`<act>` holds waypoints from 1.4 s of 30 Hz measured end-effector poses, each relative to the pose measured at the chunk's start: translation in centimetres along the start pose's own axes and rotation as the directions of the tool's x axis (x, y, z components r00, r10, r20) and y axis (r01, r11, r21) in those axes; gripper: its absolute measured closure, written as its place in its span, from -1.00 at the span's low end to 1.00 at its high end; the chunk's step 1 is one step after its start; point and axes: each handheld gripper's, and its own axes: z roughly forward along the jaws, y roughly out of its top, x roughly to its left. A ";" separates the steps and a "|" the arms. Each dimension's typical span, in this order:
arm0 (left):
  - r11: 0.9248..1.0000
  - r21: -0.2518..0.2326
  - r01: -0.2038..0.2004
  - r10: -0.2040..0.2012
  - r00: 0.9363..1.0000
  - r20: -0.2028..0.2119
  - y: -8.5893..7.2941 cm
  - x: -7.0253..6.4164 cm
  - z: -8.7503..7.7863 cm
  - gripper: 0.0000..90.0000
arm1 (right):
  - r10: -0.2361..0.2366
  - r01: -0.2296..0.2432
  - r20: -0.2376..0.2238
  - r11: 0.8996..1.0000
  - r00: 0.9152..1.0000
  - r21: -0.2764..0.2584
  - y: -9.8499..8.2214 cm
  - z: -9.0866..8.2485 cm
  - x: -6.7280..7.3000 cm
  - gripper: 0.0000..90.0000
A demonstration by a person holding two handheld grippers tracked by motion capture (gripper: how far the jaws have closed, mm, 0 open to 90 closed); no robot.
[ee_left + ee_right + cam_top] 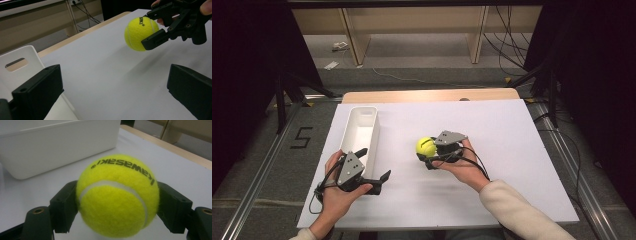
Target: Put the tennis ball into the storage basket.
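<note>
**A:** Desk [512, 150] first. What was logged?

**B:** White board over a wooden top, the wood edge showing along the far side. Using the white bin [360, 131] as the landmark: it lay long and narrow, open side up, lengthwise toward the far edge, on the left part of the desk. A slot handle was cut in its near end wall, seen in the left gripper view.

**A:** The tools, relative to the bin?

**B:** Left tool [373, 170] sat just beside the bin's near end, held in the person's left hand [339, 195]. Jaws stood wide apart, nothing between them; one jaw lay close against the bin's near corner, the other out over bare desk. Right tool [426, 156] was well to the right of the bin, about level with its near half, gripped by the right hand [467, 167] in a pale sleeve. Its jaws were clamped on the tennis ball [425, 146], one jaw pressed to each side.

**A:** And the ball itself?

**B:** Yellow, black lettering across the top, white seam curving over the front. It was outside the bin, well apart from its right wall, pinched in the right tool. Whether it touched the desk, I could not tell; a shadow lay under it in the left gripper view.
</note>
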 end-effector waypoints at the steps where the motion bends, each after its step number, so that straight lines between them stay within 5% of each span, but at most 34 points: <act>1: 1.000 -0.001 0.000 0.000 1.000 0.001 0.0 0.0 0.0 -1.00 | -0.002 0.002 0.000 1.000 1.000 -0.002 0.0 0.0 0.0 -0.42; 42: 1.000 -0.002 0.001 -0.001 1.000 0.004 0.0 0.0 0.0 -1.00 | -0.005 0.004 -0.020 0.999 1.000 -0.048 2.3 1.0 0.9 -0.42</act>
